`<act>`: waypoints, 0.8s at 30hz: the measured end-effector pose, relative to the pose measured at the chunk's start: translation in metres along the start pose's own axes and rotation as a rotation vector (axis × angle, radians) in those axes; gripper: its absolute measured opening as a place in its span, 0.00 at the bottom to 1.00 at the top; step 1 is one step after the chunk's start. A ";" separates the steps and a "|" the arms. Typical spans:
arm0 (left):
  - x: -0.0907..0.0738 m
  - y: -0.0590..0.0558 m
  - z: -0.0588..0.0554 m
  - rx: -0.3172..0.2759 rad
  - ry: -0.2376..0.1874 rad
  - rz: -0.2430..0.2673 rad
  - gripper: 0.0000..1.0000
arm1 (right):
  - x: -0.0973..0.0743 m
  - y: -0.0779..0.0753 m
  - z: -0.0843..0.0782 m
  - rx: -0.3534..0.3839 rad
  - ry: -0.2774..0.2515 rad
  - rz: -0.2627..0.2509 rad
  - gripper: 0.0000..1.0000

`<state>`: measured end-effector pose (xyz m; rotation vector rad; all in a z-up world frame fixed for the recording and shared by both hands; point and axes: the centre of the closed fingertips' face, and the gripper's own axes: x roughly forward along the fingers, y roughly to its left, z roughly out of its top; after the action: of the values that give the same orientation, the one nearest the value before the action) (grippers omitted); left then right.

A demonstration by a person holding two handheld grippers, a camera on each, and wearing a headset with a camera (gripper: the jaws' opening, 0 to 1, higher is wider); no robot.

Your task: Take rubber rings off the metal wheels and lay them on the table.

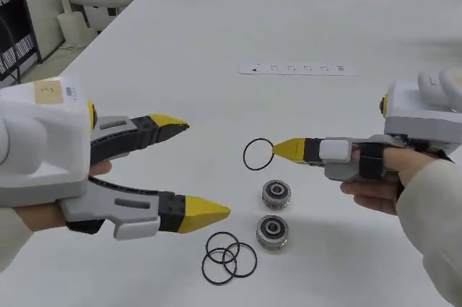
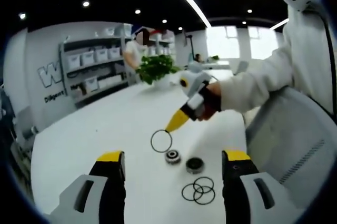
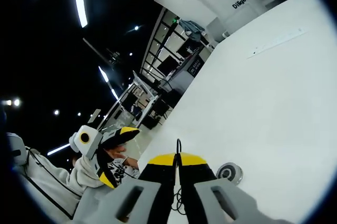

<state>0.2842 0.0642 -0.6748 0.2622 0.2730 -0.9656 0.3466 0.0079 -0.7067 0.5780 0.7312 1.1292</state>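
Now | rubber ring (image 1: 245, 155) pinched at right gripper (image 1: 276, 149) tips | (left gripper (image 1: 204, 170) agape)

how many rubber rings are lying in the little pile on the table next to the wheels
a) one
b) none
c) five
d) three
d: three overlapping rubber rings lie on the table beside the nearer metal wheel, and a fourth ring is off the table, pinched in the right claw.
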 end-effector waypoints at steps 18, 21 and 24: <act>-0.022 0.000 -0.028 -0.076 0.045 0.051 0.82 | 0.018 0.005 -0.073 -0.130 0.340 -0.007 0.00; -0.022 -0.004 -0.035 -0.089 0.064 0.040 0.87 | 0.019 0.004 -0.082 -0.146 0.378 -0.012 0.00; -0.020 -0.009 -0.042 -0.105 0.084 0.023 0.89 | 0.019 0.001 -0.089 -0.166 0.410 -0.024 0.00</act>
<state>0.2613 0.0894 -0.7080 0.2096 0.3955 -0.9155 0.2820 0.0300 -0.7674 0.1960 0.9804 1.2890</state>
